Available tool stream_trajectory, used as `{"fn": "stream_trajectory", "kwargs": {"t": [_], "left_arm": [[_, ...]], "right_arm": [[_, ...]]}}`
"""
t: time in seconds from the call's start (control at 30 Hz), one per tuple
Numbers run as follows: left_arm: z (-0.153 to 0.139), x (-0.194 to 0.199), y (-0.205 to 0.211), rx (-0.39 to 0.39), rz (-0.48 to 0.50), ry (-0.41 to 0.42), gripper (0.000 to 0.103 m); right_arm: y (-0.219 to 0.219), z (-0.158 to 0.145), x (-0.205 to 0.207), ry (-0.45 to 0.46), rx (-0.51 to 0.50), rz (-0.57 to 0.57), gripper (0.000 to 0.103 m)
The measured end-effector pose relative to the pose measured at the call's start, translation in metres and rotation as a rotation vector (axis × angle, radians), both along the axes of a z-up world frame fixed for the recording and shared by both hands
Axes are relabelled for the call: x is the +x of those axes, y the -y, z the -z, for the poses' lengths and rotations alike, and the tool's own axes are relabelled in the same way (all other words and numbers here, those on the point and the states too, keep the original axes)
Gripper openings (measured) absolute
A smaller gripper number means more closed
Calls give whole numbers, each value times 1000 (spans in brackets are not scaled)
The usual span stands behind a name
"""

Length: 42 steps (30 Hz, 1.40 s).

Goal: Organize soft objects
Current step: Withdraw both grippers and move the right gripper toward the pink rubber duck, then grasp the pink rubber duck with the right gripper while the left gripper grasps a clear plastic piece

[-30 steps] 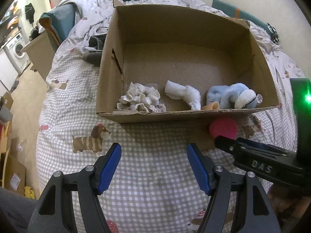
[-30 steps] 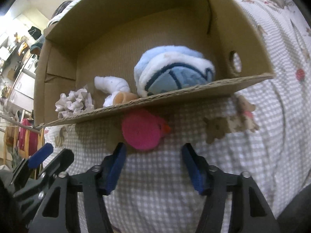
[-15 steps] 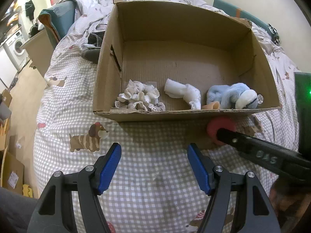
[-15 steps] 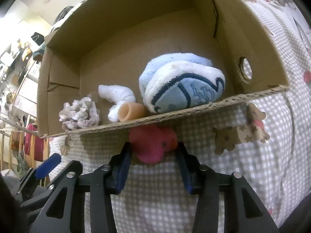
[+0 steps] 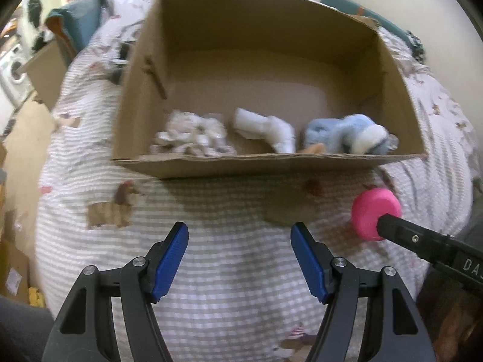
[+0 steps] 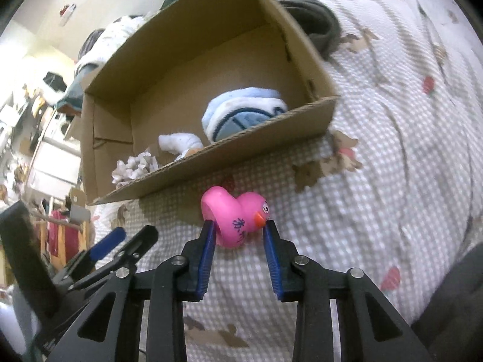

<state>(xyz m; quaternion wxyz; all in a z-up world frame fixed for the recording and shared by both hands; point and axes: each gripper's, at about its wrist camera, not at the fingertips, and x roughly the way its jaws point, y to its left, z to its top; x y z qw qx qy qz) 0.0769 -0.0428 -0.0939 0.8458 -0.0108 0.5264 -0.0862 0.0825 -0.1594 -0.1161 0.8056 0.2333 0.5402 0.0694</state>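
My right gripper (image 6: 240,226) is shut on a pink rubber duck (image 6: 234,215) and holds it above the checked bedspread, in front of the cardboard box (image 6: 211,154). The duck also shows in the left wrist view (image 5: 375,214), right of the box's front wall (image 5: 241,166). Inside the box lie a blue plush toy (image 5: 347,137), a white sock (image 5: 268,126) and a crumpled pale cloth (image 5: 193,135). My left gripper (image 5: 240,250) is open and empty over the bedspread, in front of the box.
The box sits on a bed with a grey checked bedspread (image 5: 226,271) printed with dogs. A dark round object (image 6: 314,21) lies beyond the box's right side. Furniture and a washing machine (image 5: 12,69) stand at the far left.
My right gripper closed on the pink duck and lifted it off the bedspread, back and to the right of the box front. The left gripper stayed open, moving slightly closer.
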Motion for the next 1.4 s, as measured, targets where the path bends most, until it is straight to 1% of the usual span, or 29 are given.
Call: {"fn": "stream_trajectory", "kwargs": {"t": [0.07,0.17,0.23,0.27,0.3,0.33,0.37,0.4,0.43,0.57,0.6,0.67,0.7,0.97,1.13,1.27,1.4], "left_arm": [[2,3,12,-23,56,-12,68],[8,9,28,-44,107,-12,67],[17,18,36,-80,135,-41,64],[22,22,40,-85,136,-49,55],[26,23,43,-78,134,-56,49],[30,26,43,-66,129,-63,45],[33,29,42,-55,122,-65,39],[35,29,42,-44,119,-64,35],[35,30,42,-37,118,-63,34],[34,31,37,-70,108,-67,26],[34,30,37,-74,110,-68,21],[33,28,31,-94,118,-72,15],[32,28,30,-101,117,-75,9],[22,18,5,-141,47,-93,7],[8,4,-14,-137,-2,-82,7],[-5,-8,-21,-132,-25,-53,7],[-11,-20,-33,-99,-54,-38,7]], "right_arm": [[4,-1,-4,1,4,23,34],[14,-2,-7,-1,-1,44,34],[17,1,-8,-8,-2,54,34],[20,1,-9,-10,-2,57,34],[20,1,-8,-12,-4,59,34],[22,0,-9,-13,-5,60,34],[22,1,-9,-14,-8,61,34],[24,1,-10,-14,-9,61,34],[25,1,-10,-15,-11,60,34],[29,2,-12,-16,-8,57,34],[29,2,-12,-17,-9,54,34],[23,3,-9,-16,-14,48,34],[21,4,-8,-16,-17,45,34],[17,4,-6,-8,-15,44,34],[12,1,-4,4,-4,27,34],[7,0,-3,13,3,10,34],[1,-2,-2,24,-6,-9,34]]}}
